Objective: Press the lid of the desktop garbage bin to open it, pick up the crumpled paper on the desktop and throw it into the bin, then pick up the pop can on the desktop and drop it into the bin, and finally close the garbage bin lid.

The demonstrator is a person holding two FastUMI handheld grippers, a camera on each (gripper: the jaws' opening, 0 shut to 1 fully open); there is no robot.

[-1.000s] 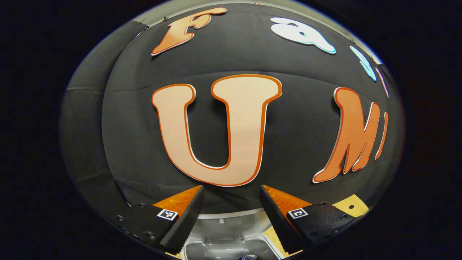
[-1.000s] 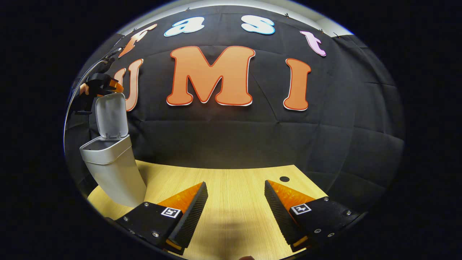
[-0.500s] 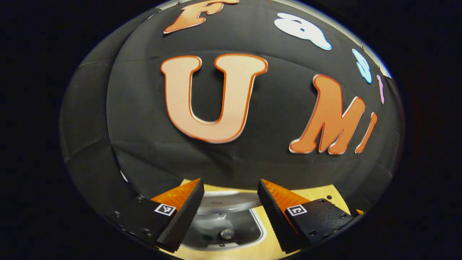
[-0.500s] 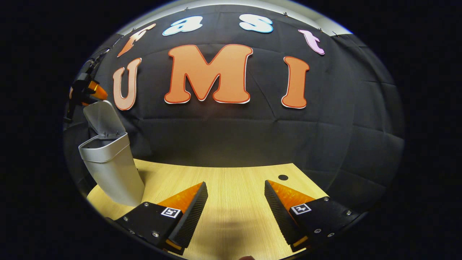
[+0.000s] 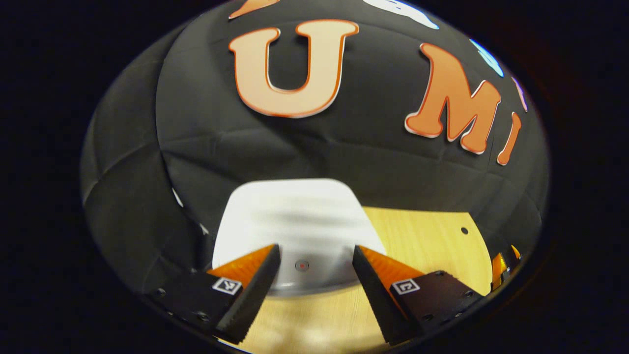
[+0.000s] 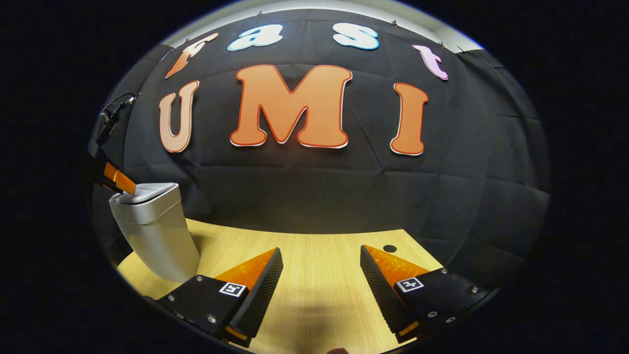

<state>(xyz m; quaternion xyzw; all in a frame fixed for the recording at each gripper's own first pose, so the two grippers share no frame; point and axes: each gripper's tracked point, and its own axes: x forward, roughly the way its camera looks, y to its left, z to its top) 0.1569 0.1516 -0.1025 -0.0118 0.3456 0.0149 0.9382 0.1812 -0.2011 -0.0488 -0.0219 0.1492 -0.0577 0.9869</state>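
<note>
Bin [image 6: 155,228] at desk's [image 6: 314,295] far left edge, lid [image 5: 295,221] down flat, small red dot near its front. Left gripper [image 5: 314,268] spread wide over lid, grasping nothing. Right gripper [image 6: 319,270] spread wide over bare wood, empty. No legible branding on bin.

A black cloth wall [image 6: 314,187] stands behind a light wooden table [image 6: 314,255]. At two o'clock on the table is a small dark hole [image 6: 389,249].

Wood tabletop [image 6: 314,255] w/ small dark hole [image 6: 389,248], prob. cable port.
</note>
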